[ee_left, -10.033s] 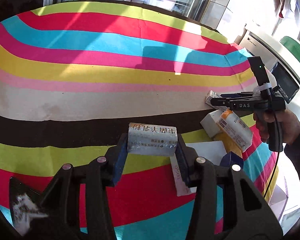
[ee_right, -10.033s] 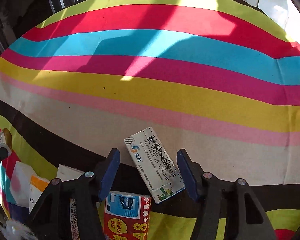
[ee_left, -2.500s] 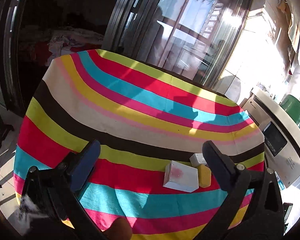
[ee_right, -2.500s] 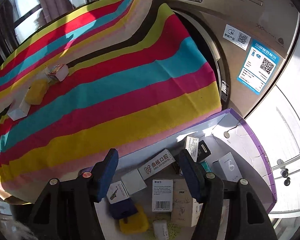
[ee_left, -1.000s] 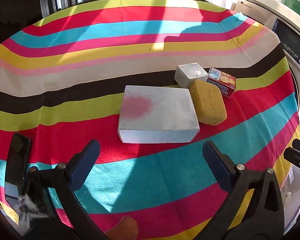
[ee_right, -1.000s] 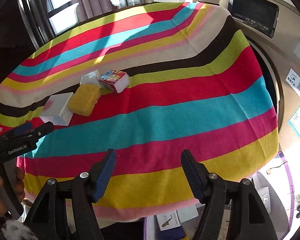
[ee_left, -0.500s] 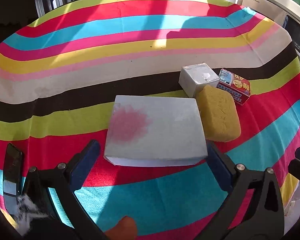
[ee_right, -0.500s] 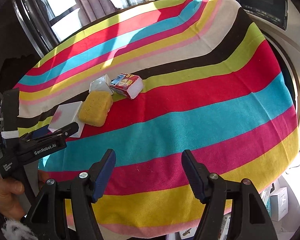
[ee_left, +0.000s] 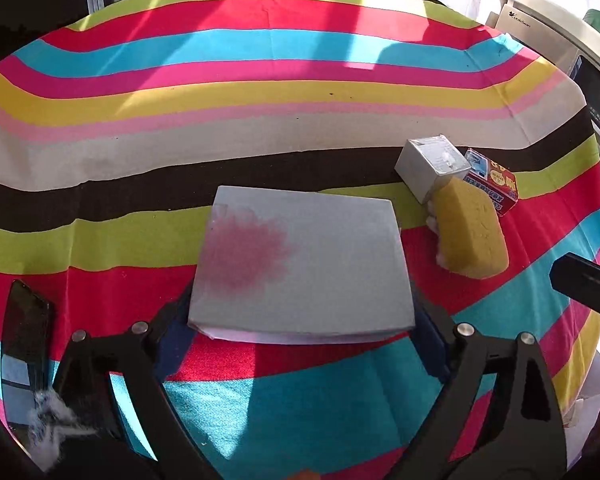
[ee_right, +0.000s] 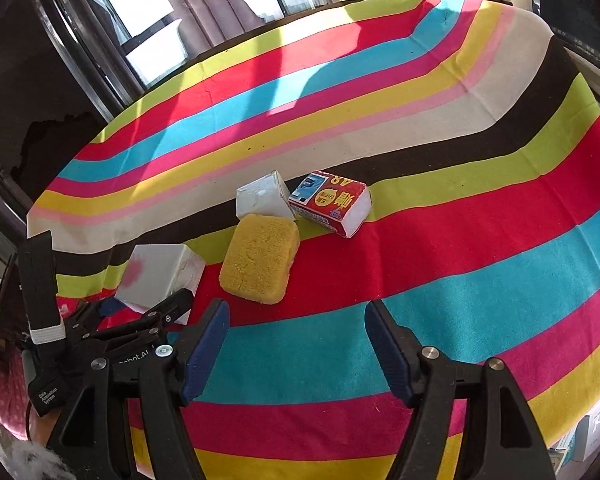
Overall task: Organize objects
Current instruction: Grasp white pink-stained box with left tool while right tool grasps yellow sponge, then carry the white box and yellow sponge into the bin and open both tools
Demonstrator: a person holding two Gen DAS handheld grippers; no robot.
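A flat white box with a pink blotch lies on the striped tablecloth. My left gripper is open wide, its fingers on either side of the box's near edge; it also shows in the right wrist view at that box. To the right lie a yellow sponge, a small white box and a red packet. In the right wrist view the sponge, small white box and red packet lie ahead of my right gripper, which is open and empty.
A black phone lies at the cloth's left edge. A washing machine stands at the right beyond the table. Boxes sit on the floor at the lower right. Windows line the far side.
My left gripper has moved down and forward to the flat white box, now straddling its near edge. My right gripper has moved closer to the sponge and packet.
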